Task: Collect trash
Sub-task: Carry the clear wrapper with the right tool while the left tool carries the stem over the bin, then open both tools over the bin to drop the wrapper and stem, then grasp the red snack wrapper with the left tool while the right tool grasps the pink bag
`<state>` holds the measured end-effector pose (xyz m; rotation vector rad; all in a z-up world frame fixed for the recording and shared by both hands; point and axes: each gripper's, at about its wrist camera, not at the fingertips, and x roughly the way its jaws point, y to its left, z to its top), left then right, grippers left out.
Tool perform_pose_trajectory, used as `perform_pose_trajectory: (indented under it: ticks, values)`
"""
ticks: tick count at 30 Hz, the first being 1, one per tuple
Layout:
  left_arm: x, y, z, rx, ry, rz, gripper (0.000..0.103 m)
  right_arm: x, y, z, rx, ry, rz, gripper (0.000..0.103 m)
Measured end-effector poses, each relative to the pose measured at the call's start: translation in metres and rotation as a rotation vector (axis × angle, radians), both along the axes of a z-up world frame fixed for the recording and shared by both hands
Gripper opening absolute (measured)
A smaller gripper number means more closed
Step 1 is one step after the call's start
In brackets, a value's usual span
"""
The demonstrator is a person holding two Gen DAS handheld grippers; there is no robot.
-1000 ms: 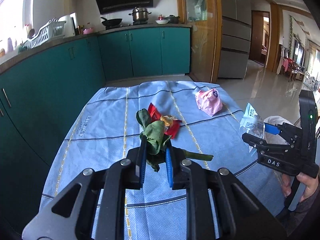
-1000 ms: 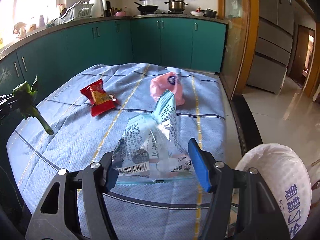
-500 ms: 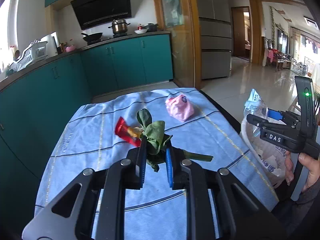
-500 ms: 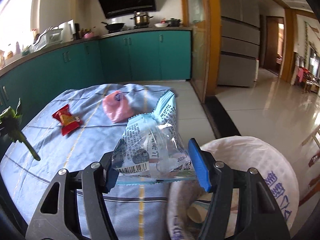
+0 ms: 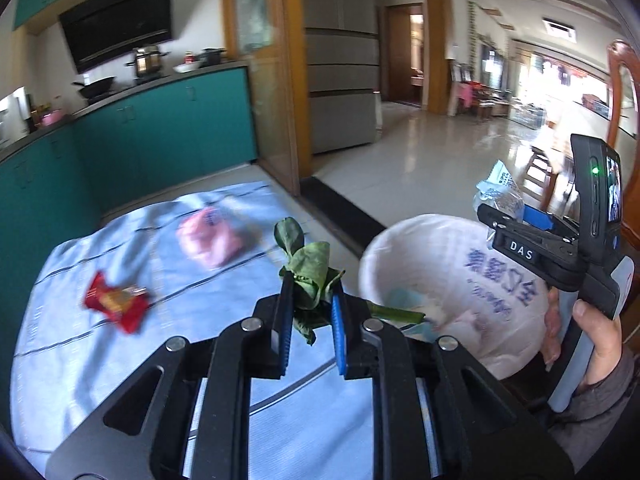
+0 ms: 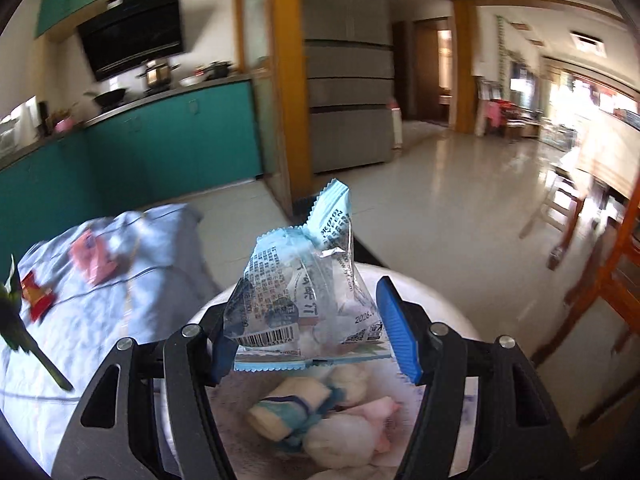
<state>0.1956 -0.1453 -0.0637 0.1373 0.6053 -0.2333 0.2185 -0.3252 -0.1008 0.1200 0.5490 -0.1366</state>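
Both grippers swing toward the trash bag (image 5: 460, 276) vs 1 s ago. Left gripper (image 5: 310, 300) w/ wilted greens (image 5: 308, 268) now sits beside the bag rim, off the table centre; red wrapper (image 5: 116, 304) & pink packet (image 5: 208, 240) slide left in view. Right gripper (image 6: 304, 332) w/ clear blue snack bag (image 6: 300, 288) now hangs over the bag's open mouth (image 6: 448, 308), above the trash inside; before it was over the blue cloth (image 6: 100, 312).

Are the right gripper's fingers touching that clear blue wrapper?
Touching. The right wrist view shows the right gripper with both blue fingers pressed against the clear blue wrapper, holding it above the white trash bag.
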Motion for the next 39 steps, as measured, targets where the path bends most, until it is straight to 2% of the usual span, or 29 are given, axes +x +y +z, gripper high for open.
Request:
perform_pose_trajectory:
  ticks: [4, 9, 16, 25, 26, 28, 29, 30, 32, 35, 39]
  values:
    - [0.020, -0.036, -0.010, -0.012, 0.025, -0.063, 0.018, -0.003, -0.025, -0.005, 0.017, 0.005, -0.113, 0.063]
    - [0.039, -0.071, -0.024, -0.003, 0.077, -0.102, 0.018, -0.001, -0.042, -0.017, 0.045, 0.038, -0.164, 0.063]
    - [0.050, -0.108, -0.050, 0.085, 0.150, -0.148, 0.018, 0.000, -0.052, -0.026, 0.032, 0.067, -0.245, 0.063]
    - [0.046, -0.118, -0.073, 0.100, 0.203, -0.186, 0.019, -0.001, -0.047, -0.030, -0.007, 0.098, -0.239, 0.063]
    - [0.045, -0.120, -0.074, 0.106, 0.205, -0.200, 0.021, 0.000, -0.048, -0.031, -0.002, 0.103, -0.234, 0.063]
    - [0.043, -0.122, -0.073, 0.118, 0.198, -0.215, 0.038, 0.003, -0.047, -0.033, 0.001, 0.124, -0.207, 0.064]
    - [0.039, -0.120, -0.069, 0.125, 0.176, -0.216, 0.054, 0.006, -0.044, -0.036, -0.002, 0.140, -0.184, 0.066]
    - [0.037, -0.120, -0.067, 0.126, 0.155, -0.215, 0.062, 0.008, -0.040, -0.036, -0.008, 0.150, -0.167, 0.068]
    - [0.032, -0.115, -0.061, 0.128, 0.124, -0.219, 0.067, 0.010, -0.031, -0.038, -0.023, 0.164, -0.126, 0.078]
    - [0.029, -0.101, -0.055, 0.132, 0.105, -0.195, 0.069, 0.010, -0.027, -0.035, -0.034, 0.148, -0.125, 0.083]
    - [0.026, -0.066, -0.048, 0.110, 0.085, -0.104, 0.075, 0.008, -0.029, -0.027, 0.025, 0.107, -0.128, 0.090]
